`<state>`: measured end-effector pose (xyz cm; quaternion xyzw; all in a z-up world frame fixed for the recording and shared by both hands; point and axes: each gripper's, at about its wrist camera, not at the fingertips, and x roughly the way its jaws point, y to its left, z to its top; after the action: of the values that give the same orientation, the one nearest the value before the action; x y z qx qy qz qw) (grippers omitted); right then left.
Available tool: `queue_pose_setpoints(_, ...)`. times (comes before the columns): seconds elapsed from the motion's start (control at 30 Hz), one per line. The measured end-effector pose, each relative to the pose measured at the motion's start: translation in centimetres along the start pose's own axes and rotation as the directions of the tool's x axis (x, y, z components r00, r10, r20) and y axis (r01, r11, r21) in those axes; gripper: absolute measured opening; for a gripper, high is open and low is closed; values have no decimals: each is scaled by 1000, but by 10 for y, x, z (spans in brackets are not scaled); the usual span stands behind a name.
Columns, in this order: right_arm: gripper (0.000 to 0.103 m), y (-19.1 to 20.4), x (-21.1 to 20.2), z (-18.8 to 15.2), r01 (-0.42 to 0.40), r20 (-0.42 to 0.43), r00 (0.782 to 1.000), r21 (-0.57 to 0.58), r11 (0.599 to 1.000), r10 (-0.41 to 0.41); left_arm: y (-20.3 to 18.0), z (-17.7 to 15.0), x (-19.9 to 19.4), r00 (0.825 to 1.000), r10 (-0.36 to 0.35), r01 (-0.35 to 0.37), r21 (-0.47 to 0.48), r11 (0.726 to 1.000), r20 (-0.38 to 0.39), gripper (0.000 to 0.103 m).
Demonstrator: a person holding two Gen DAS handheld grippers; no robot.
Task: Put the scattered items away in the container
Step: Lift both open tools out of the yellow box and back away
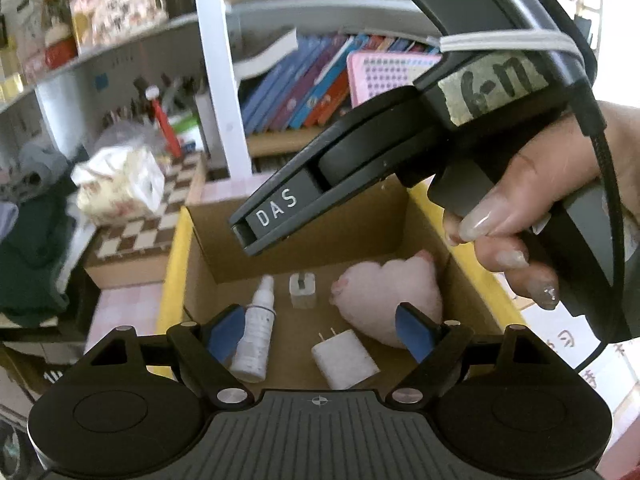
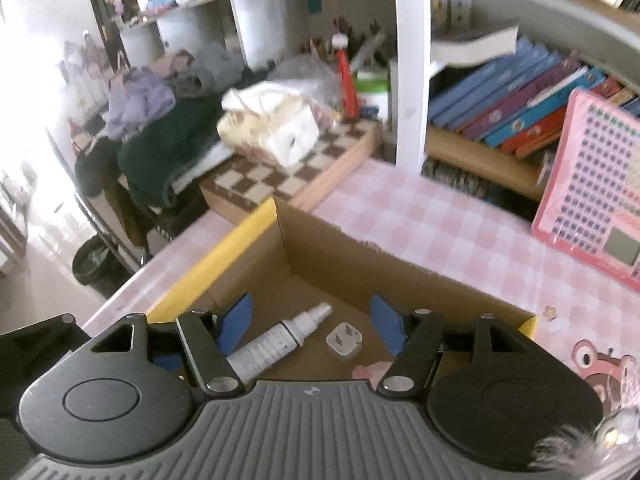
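While both grippers hang above the box, the parts read as follows.

Container: open brown cardboard box with yellow outer edges (image 2: 320, 256), standing on a pink-and-white checked tablecloth (image 2: 432, 220).
Contents: white plastic spray bottle (image 1: 256, 332) lying on the floor of the box; small translucent plug adapter (image 1: 303, 290) beside it; white two-pin charger block (image 1: 346, 358) nearer the camera; pink plush toy (image 1: 390, 296) against the right wall.
Left gripper (image 1: 320, 330): blue-padded jaws wide apart, nothing between them.
Right gripper (image 2: 311, 326): jaws parted, empty, over the bottle and adapter.
Background: wooden chessboard (image 2: 296, 176), leaning books (image 2: 516, 108).
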<state>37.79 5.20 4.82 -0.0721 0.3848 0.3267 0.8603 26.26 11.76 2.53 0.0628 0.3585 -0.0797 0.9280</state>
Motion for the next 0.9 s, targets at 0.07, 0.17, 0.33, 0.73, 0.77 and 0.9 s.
queue_pose_setpoints(0.07, 68, 3, -15, -3, 8, 38, 999, 5, 1000, -8, -1, -4, -13, 1000, 1, -1, 3, 1000, 19, 85)
queue_pose_setpoints(0.17, 69, 4, -36, -10, 29, 83, 996, 19, 999, -31, -2, -12, -30, 999, 2, -2, 2, 1000, 39, 85)
queue_pose_setpoints(0.33, 69, 9, -76, -28, 66, 159, 985, 40, 997, -71, -5, -24, -59, 997, 4, -4, 7, 1000, 82, 85)
queue_pose_setpoints(0.73, 70, 26, -161, -89, 166, 292, 938, 95, 982, -187, 4, -49, -125, 981, 40, -30, -53, 998, 188, 89)
queue_pose_setpoints(0.77, 70, 29, -166, -94, 174, 296, 935, 97, 980, -195, 4, -52, -129, 980, 43, -33, -54, 998, 194, 89)
queue_pose_setpoints(0.9, 72, 40, -180, -117, 201, 309, 923, 123, 972, -230, 3, -61, -143, 977, 52, -40, -60, 997, 208, 90)
